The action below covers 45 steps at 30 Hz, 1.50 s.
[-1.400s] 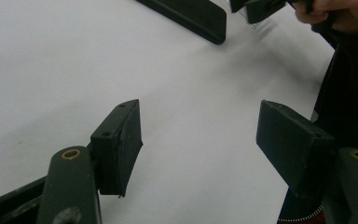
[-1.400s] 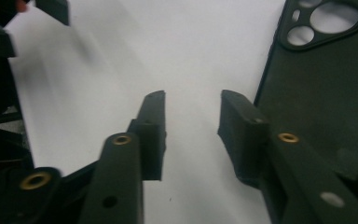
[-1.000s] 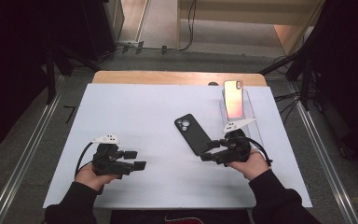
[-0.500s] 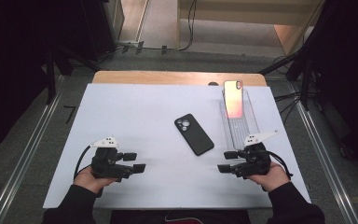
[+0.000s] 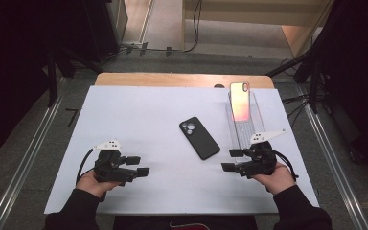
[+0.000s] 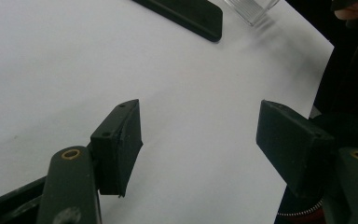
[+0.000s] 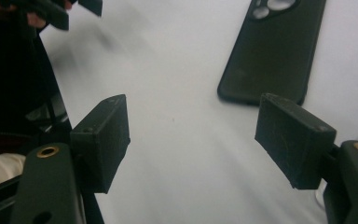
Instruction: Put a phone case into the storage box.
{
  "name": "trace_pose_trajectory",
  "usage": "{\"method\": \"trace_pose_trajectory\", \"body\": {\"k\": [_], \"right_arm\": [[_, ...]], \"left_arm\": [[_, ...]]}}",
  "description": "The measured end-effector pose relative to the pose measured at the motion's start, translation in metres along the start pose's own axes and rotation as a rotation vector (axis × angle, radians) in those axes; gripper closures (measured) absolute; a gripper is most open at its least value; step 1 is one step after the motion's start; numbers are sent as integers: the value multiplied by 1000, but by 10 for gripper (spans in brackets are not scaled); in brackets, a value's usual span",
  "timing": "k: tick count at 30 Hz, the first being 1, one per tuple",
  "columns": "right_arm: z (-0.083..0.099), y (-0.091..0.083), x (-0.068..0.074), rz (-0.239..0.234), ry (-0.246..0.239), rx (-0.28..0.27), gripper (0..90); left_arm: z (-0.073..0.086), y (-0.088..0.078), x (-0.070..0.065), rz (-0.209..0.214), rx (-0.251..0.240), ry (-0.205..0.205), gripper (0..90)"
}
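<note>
Lower left of the high view: your left gripper rests low on the white table, jaws wide apart with nothing but bare table between them. Centre of the frame: the black phone lies camera side up, flat and free of both grippers. Right of it, a clear stand carries a second phone with a pink-orange sheen, propped upright at its far end. Lower right: your right gripper sits near the stand's near end, jaws just opened further, empty, pointing toward the frame's centre. By the look of things, one phone is already racked; the black phone lies unheld, and seating it in the stand is probably what remains.
</note>
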State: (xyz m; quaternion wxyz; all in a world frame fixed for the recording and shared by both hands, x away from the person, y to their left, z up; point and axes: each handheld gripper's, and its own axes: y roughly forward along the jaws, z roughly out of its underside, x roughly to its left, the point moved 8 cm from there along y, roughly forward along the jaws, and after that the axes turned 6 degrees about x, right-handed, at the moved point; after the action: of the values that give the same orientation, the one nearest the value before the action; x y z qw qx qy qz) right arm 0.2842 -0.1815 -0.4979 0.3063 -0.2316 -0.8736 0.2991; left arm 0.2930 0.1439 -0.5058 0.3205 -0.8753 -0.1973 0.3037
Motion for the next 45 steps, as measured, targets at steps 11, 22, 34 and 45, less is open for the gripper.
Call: {"method": "trace_pose_trajectory", "body": {"k": [11,22,34,45], "right_arm": [[-34,18,-7,98,28,2,221],[-62,35,-20,144,73,-31,221],[-88,60,-33,188,102,-35,199],[-97,94,-47,249,125,-13,161]], "left_arm": [[0,0,2,-4,1,-4,312],[0,-1,2,-4,-3,-9,312],[0,-2,3,-5,-6,-8,312],[0,-3,3,-3,-9,-8,312]]}}
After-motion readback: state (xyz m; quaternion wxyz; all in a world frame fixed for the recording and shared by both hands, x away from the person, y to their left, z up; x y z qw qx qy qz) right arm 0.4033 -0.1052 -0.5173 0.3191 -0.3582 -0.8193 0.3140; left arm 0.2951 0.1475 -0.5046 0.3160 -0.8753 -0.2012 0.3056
